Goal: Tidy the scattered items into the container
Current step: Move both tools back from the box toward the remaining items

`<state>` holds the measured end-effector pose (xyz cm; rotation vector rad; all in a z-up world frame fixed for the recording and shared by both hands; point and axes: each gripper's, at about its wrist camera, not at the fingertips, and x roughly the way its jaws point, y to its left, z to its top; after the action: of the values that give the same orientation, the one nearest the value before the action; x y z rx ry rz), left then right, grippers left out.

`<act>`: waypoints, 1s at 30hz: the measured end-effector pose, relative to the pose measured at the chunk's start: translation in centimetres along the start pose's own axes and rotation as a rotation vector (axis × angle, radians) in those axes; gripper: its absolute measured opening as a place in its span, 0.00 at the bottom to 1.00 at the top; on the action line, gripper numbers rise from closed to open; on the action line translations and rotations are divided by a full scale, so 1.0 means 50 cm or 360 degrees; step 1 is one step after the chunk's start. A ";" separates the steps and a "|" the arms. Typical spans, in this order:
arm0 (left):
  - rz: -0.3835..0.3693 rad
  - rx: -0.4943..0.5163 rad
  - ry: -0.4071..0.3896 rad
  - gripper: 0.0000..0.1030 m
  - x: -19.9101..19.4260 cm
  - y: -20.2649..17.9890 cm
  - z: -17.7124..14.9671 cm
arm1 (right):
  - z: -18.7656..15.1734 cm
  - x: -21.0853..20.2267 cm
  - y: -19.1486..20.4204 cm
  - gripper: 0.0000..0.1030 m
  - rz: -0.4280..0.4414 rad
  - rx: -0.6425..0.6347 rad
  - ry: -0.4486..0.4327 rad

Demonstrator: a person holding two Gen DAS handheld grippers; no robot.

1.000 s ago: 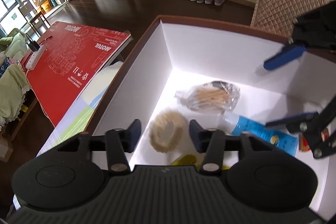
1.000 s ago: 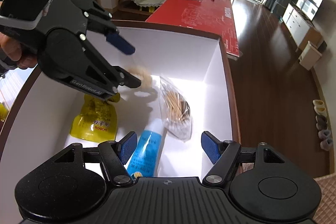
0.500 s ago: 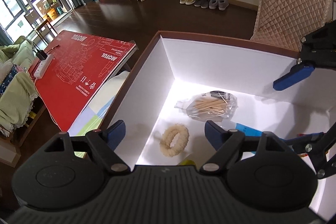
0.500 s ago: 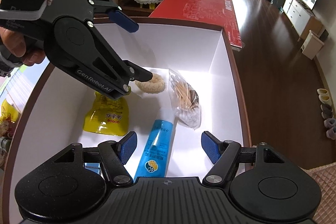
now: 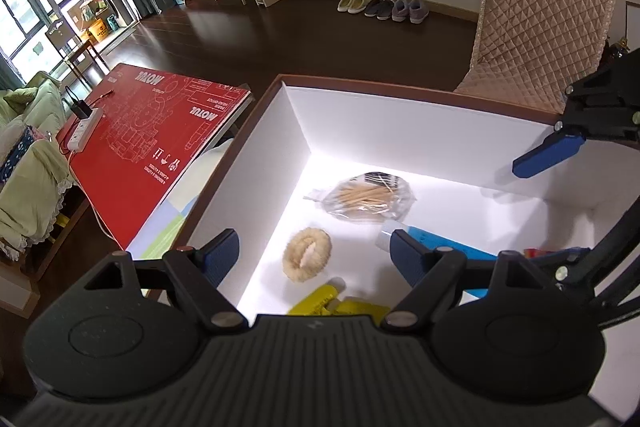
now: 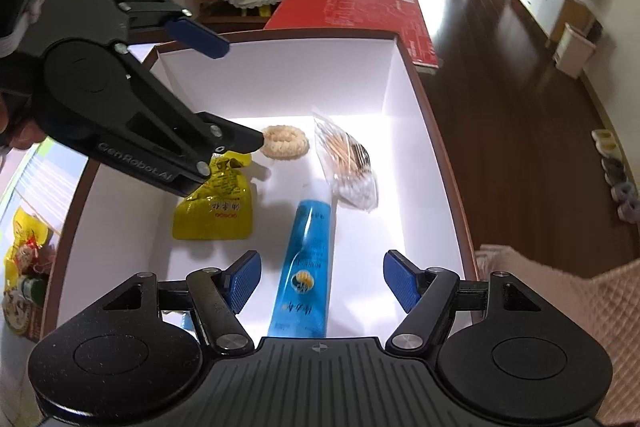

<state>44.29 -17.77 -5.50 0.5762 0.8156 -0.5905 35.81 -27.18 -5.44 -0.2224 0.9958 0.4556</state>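
A white box with a brown rim (image 5: 400,87) (image 6: 440,147) holds a beige fluffy ring (image 5: 294,259) (image 6: 285,141), a clear bag of cotton swabs (image 5: 366,197) (image 6: 348,163), a blue tube (image 5: 452,241) (image 6: 310,251) and a yellow pouch (image 5: 324,303) (image 6: 218,207). My left gripper (image 5: 316,255) (image 6: 228,89) hovers open above the ring, holding nothing. My right gripper (image 6: 322,279) (image 5: 560,207) stands open over the tube's near end, also without anything in it.
A red flat carton (image 5: 152,131) (image 6: 360,3) lies beyond the box with a white power strip on it. A quilted chair back (image 5: 540,15) (image 6: 560,307) stands at the box's other side. Snack packets (image 6: 24,255) lie outside the box by a person's hand.
My left gripper's fingers spread wide and let go of the beige ring, which now rests on the box floor. Both grippers have drawn back and up from the box.
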 end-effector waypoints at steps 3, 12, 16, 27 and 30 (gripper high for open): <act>0.0013 -0.0010 -0.0008 0.86 -0.022 -0.013 -0.003 | -0.014 -0.020 0.003 0.69 -0.0009 0.0054 -0.0009; -0.0013 -0.0034 -0.0043 0.89 -0.106 -0.061 -0.027 | -0.066 -0.094 0.013 0.87 -0.0082 0.0201 -0.0061; -0.0020 -0.0071 -0.0060 0.89 -0.149 -0.079 -0.048 | -0.093 -0.143 0.023 0.98 -0.0122 0.0243 -0.0136; 0.0052 -0.0153 -0.0098 0.92 -0.281 -0.117 -0.123 | -0.150 -0.236 0.064 0.98 -0.0141 0.0298 -0.0200; 0.0073 -0.0174 -0.0108 0.92 -0.311 -0.126 -0.141 | -0.161 -0.255 0.079 0.98 -0.0144 0.0295 -0.0222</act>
<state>28.05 -13.41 1.46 0.4711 0.7641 -0.5177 22.03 -30.20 1.21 -0.0675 0.8817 0.2897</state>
